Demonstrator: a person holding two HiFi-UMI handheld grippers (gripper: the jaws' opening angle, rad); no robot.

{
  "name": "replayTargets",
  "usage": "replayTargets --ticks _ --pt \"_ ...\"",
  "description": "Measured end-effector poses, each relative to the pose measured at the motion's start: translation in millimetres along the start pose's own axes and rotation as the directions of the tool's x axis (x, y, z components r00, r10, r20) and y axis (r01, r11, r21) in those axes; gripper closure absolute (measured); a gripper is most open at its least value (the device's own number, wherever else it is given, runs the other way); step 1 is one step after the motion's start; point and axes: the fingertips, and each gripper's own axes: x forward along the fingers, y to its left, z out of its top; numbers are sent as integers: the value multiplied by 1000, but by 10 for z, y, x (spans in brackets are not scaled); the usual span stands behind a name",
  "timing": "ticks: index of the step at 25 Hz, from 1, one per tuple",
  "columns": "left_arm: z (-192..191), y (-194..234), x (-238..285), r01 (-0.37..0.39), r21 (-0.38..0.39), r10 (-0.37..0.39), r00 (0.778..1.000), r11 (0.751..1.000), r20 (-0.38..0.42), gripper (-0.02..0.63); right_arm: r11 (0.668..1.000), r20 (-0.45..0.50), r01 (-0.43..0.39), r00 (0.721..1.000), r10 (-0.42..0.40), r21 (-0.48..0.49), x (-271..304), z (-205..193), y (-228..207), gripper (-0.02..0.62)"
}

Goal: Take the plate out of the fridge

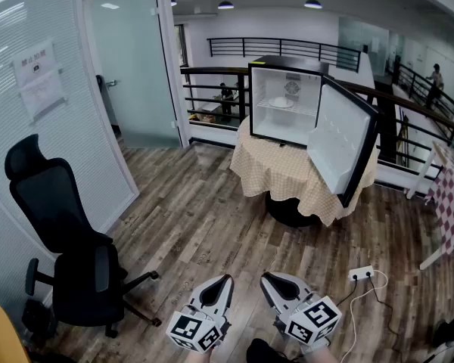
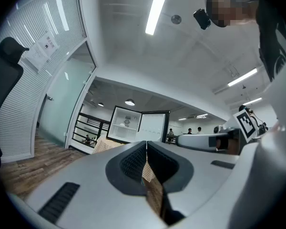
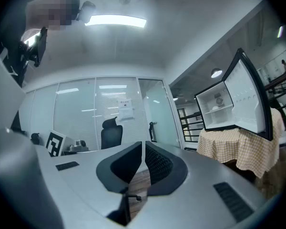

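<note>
A small black fridge (image 1: 287, 100) stands on a round table with a checked cloth (image 1: 287, 174), far ahead of me. Its door (image 1: 342, 144) hangs open to the right. A white plate (image 1: 281, 103) lies on the middle shelf inside. The fridge (image 2: 127, 124) shows small in the left gripper view, and the fridge (image 3: 218, 109) also shows in the right gripper view. My left gripper (image 1: 228, 278) and right gripper (image 1: 263, 277) are held low in front of me, both shut and empty, several steps from the fridge.
A black office chair (image 1: 68, 240) stands at the left by a glass partition (image 1: 53, 97). A power strip (image 1: 361, 273) with a white cable lies on the wooden floor at the right. A railing (image 1: 212, 97) runs behind the table. A checked table (image 1: 450, 195) is at far right.
</note>
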Motion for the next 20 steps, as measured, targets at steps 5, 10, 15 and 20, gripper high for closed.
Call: replayTargets --ticks 5,10,15,20 --pt "54 225 453 4 11 -4 1000 1000 7 594 1000 -5 3 1000 -3 -10 291 116 -408 548" --pt "47 365 874 -3 5 3 1000 1000 0 594 1000 -10 -6 1000 6 -9 528 186 -780 548" --pt "-15 479 1248 -7 12 7 1000 1000 -11 594 1000 -16 -15 1000 15 -3 710 174 -1120 548" --pt "-86 518 1561 -5 14 5 1000 1000 -21 594 1000 -10 -5 1000 5 11 770 178 -1439 548"
